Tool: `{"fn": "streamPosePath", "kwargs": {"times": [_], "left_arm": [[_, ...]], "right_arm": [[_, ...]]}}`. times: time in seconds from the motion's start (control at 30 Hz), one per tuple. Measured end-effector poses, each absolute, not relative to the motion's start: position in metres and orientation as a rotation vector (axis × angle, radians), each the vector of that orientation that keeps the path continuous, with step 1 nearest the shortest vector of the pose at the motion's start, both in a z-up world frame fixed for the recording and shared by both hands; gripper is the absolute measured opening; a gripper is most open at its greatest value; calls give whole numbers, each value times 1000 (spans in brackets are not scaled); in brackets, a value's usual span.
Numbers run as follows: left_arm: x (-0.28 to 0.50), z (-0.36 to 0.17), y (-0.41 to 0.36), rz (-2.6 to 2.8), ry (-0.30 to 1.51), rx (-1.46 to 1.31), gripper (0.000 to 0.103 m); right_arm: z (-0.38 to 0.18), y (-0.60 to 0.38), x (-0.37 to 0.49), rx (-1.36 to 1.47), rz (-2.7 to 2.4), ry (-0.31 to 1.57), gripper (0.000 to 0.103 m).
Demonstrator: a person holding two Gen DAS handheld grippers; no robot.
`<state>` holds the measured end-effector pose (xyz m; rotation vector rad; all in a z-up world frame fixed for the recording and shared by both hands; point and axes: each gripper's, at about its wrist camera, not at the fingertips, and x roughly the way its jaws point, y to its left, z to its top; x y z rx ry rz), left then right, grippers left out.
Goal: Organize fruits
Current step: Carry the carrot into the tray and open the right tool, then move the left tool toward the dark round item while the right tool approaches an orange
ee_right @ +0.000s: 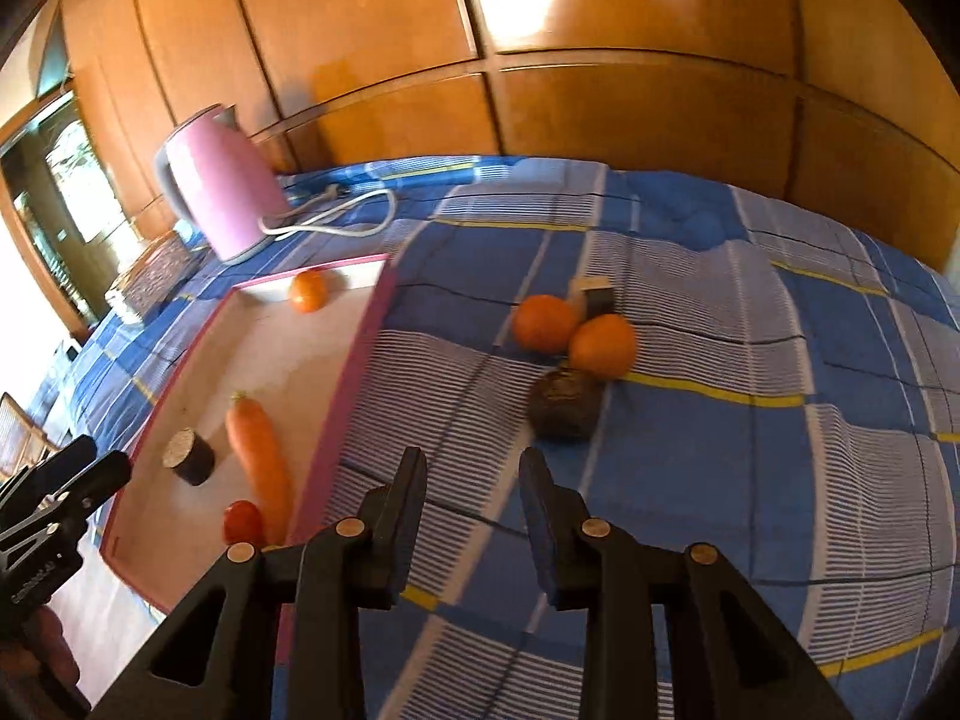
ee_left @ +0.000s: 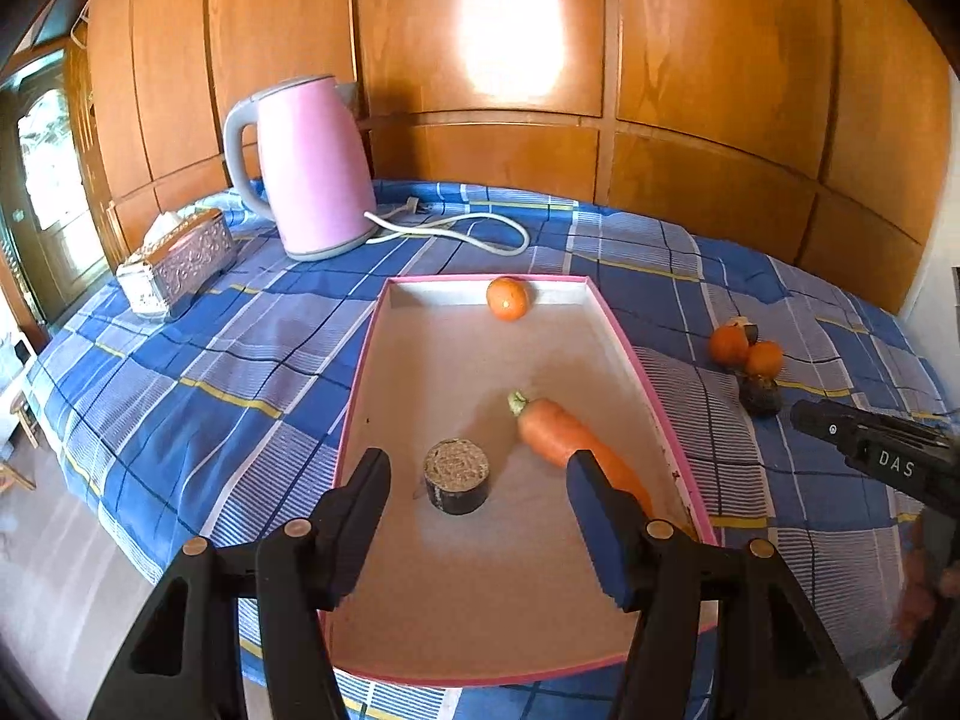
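Note:
A pink-rimmed tray [ee_left: 618,324] lies on the blue checked cloth. In it are an orange [ee_left: 507,299], a carrot [ee_left: 558,429] and a dark cut cylinder piece [ee_left: 457,476]. My left gripper [ee_left: 477,474] is open and empty, over the tray's near part. In the right wrist view a small red fruit [ee_right: 242,521] sits by the carrot [ee_right: 259,456]. Two oranges [ee_right: 543,324] [ee_right: 603,345] and two dark pieces [ee_right: 564,405] [ee_right: 597,295] lie on the cloth right of the tray. My right gripper [ee_right: 474,480] is open and empty, short of them.
A pink kettle [ee_left: 312,168] with a white cord [ee_left: 456,228] stands at the back left. A silver tissue box [ee_left: 177,261] sits left of it. Wooden panels [ee_left: 660,90] back the table. The table's left edge drops to the floor.

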<state>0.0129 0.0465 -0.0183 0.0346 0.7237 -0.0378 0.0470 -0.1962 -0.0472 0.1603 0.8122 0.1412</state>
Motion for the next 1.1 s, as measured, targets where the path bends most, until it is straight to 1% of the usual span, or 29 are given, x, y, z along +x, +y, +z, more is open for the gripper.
{"fn": "streamPosePath", "kwargs": {"times": [1.1], "left_arm": [[22,-17,-3,-154,744,136,62]], "right_arm": [[-57,-257,41,195,-6,801,32]]}}
